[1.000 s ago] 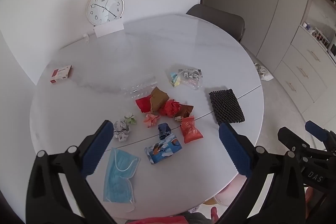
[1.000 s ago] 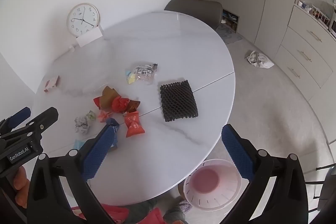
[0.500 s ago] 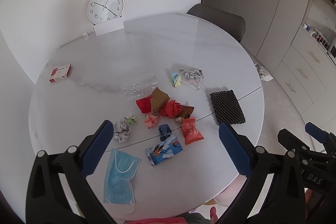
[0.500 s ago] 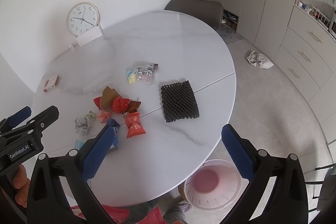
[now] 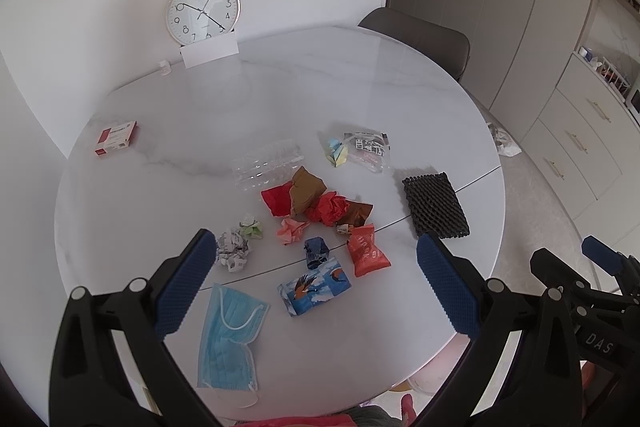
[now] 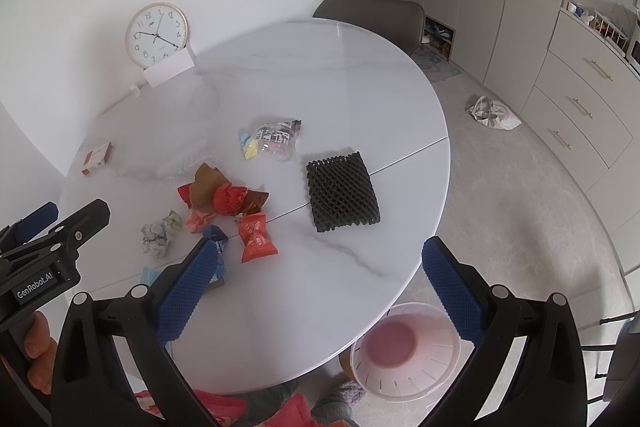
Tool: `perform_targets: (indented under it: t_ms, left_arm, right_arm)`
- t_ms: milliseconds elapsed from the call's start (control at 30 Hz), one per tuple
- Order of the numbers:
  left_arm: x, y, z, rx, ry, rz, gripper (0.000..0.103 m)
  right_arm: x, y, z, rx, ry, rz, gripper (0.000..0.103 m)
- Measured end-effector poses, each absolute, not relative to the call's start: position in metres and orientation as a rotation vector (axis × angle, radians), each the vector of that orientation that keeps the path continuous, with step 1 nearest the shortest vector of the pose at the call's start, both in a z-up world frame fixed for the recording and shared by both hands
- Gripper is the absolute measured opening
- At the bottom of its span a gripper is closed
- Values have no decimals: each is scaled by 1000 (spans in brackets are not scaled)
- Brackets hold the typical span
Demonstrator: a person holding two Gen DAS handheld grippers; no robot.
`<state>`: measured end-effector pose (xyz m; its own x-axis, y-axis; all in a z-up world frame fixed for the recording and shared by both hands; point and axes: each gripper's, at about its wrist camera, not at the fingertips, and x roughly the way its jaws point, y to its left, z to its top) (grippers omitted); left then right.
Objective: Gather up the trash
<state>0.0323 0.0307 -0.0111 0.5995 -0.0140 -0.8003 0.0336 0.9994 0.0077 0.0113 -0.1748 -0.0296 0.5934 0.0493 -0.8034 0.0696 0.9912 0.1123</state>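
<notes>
While both grippers hung above the near table [image 5: 360,339] edge, the left gripper [image 5: 312,283] and right gripper [image 6: 316,287] stood spread wide, empty. Nearest lay one blue mask [image 5: 230,339], long axis running near-to-far; one bird-print packet [image 5: 314,291] beside it, slanting up right. Beyond: one orange wrapper [image 5: 366,251], two red paper wads, one black mesh sleeve [image 5: 435,205]. One pink bin [image 6: 404,351] on the floor below the edge.
</notes>
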Motion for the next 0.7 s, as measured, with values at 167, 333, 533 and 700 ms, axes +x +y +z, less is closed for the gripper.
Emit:
perform_targets:
  t_ms: [167,333,533,700]
  left_arm:
    - [32,33,-11,17,930,-29,96]
    - [31,35,-10,16,929,-28,96]
    - [31,35,-10,17,928,-29,96]
    - [30,37,-9,17,927,-29,96]
  right_arm:
    - [10,-174,-31,134,936,-13,101]
    - [9,-173,-31,135,936,-13,101]
    - [8,-172,-32,134,937,-13,101]
    - [7,-172,-32,133,936,-14,101]
